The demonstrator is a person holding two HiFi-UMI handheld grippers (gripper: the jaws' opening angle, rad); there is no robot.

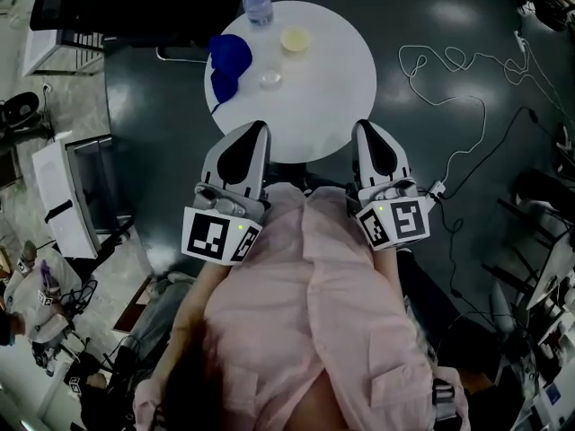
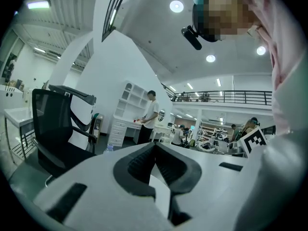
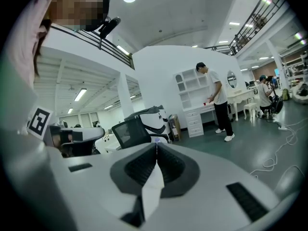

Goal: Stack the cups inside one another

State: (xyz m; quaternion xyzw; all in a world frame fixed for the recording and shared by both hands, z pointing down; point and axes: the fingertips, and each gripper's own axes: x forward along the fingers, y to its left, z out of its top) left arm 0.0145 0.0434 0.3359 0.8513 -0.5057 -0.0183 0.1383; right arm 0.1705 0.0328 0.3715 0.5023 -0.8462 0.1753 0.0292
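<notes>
Left gripper (image 1: 256,133), right gripper (image 1: 367,130) side by side mid-frame, near level — both pressed together, pinching nothing — tips toward round table (image 1: 334,88) above.

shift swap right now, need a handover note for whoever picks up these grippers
Left gripper: shut, empty, held short of the table.
Right gripper: shut, empty, also short of the table.
Cups: blue cup, yellow cup and small clear cup sit apart on the table, near a bottle.
Done: nothing stacked.
Left: nest all the cups.
</notes>
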